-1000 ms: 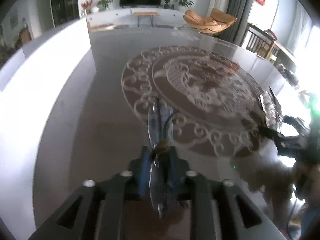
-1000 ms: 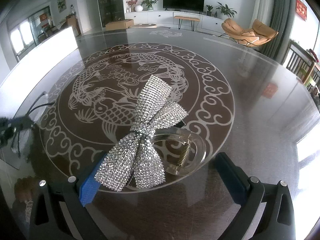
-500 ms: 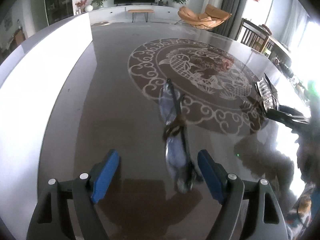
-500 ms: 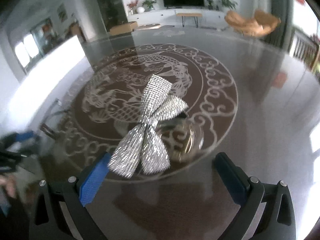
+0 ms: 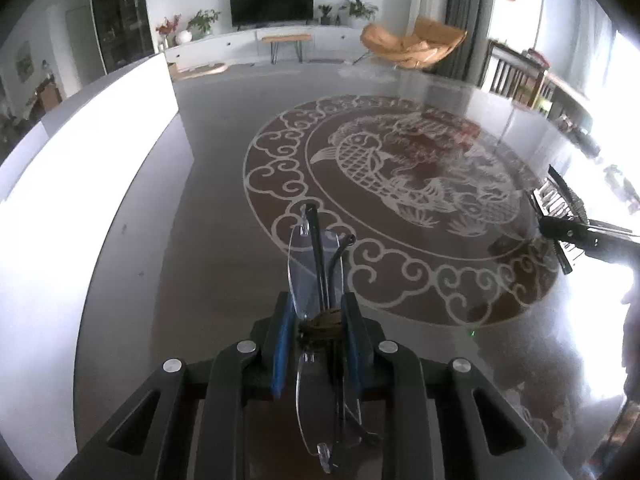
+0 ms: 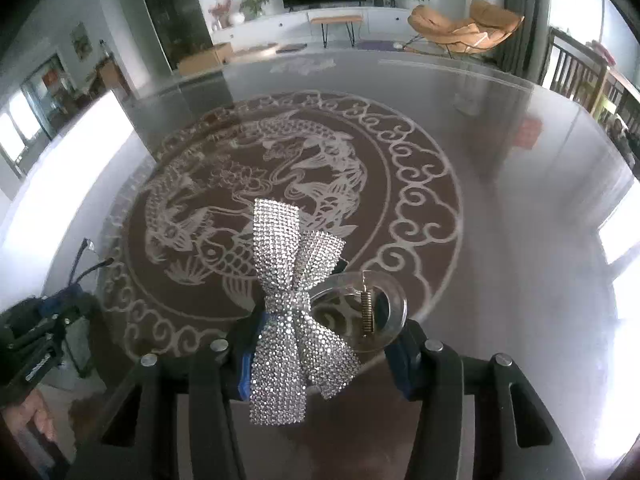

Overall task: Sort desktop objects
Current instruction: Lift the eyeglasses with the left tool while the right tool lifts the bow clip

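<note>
A pair of rimless folded glasses (image 5: 316, 276) with dark arms stands on edge between the blue pads of my left gripper (image 5: 318, 320), which is shut on its bridge. A rhinestone bow hair clip (image 6: 294, 308) with a clear round claw (image 6: 360, 312) sits between the blue pads of my right gripper (image 6: 324, 344), which has closed in on it from both sides. The right gripper and the bow also show at the right edge of the left wrist view (image 5: 576, 232). The left gripper shows at the left edge of the right wrist view (image 6: 44, 320).
The round glass table (image 6: 500, 200) carries a dragon and fish pattern inside a cloud border. A white counter (image 5: 80, 168) runs along the table's left side. A living room with a TV and an orange chair lies beyond.
The left gripper, open around the glasses half a second ago, has shut on them. The right gripper's wide-open pads have closed in onto the bow hair clip.
</note>
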A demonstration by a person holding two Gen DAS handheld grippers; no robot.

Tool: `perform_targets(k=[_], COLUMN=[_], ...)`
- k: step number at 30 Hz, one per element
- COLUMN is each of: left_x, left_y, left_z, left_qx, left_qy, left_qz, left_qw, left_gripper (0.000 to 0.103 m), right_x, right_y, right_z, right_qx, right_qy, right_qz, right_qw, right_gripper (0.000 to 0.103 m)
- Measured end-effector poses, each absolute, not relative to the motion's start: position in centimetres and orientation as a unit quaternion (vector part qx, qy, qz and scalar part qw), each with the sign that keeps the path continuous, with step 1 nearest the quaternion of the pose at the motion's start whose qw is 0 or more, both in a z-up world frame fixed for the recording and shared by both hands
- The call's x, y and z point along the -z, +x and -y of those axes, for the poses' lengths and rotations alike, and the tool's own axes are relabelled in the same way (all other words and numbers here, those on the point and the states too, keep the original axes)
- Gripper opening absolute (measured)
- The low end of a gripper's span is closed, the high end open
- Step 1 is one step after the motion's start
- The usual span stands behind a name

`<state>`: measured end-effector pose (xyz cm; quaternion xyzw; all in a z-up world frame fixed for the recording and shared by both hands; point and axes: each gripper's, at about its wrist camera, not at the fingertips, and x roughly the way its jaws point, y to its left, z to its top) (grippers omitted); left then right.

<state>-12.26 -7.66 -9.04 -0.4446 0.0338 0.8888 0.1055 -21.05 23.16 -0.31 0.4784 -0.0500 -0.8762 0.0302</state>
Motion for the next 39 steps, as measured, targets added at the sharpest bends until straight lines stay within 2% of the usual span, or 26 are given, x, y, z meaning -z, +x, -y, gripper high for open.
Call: perform_targets(k=[4,6,13,17,22,23,24,26,31,34,39], left_x=[7.2,5.6,-1.6,-5.3,-5.1,-4.4,-3.5,-1.0,4.1,5.2,7.5], left_y=[-10.1,-9.1,-6.7,-5.9,-4.5,-4.4,-4.3,-4.7,-7.6,-9.7,-12.9], left_z=[9.7,10.8,17.7,22.0,22.4,21.6,20.6,18.2,13.3,11.9,11.9], left_qx=[-0.901,-0.905,-0.924,-0.93,-0.92,-0.916,-0.912,-0.908,-0.884,-0.885,-0.858], left_qy=[-0.419,-0.407,-0.348,-0.329,-0.356,-0.364,-0.374,-0.39,-0.436,-0.429,-0.446], left_qz=[0.008,0.035,0.123,0.138,0.137,0.138,0.138,0.133,0.166,0.162,0.18], left_qw=[0.116,0.117,0.105,0.09,0.094,0.096,0.097,0.082,0.034,-0.08,-0.18], left_gripper=[0.023,0.011,0.01,0.01,0.013,0.023,0.049,0.081,0.082,0.082,0.082], right_x=[-1.8,-2.5,-7.3,-10.9,-14.7,-15.0,-15.4,-15.5,-14.2,-13.0,-11.7], right_y=[-18.8,-18.5,-18.4,-18.7,-18.0,-17.8,-17.4,-16.7,-15.0,-14.8,-13.4], right_z=[-23.8,-23.4,-15.8,-8.4,-3.7,-3.6,-3.7,-4.3,-7.3,-9.8,-12.8], right_qx=[0.884,0.885,0.894,0.895,0.897,0.898,0.901,0.904,0.91,0.909,0.912], right_qy=[0.46,0.457,0.42,0.386,0.346,0.341,0.336,0.332,0.336,0.345,0.342], right_qz=[0.058,0.054,0.034,0.024,0.02,0.018,0.014,0.004,-0.023,-0.017,-0.015], right_qw=[0.056,0.068,0.151,0.224,0.274,0.276,0.275,0.268,0.243,0.235,0.227], right_gripper=[0.052,0.052,0.052,0.051,0.052,0.052,0.052,0.052,0.052,0.052,0.052])
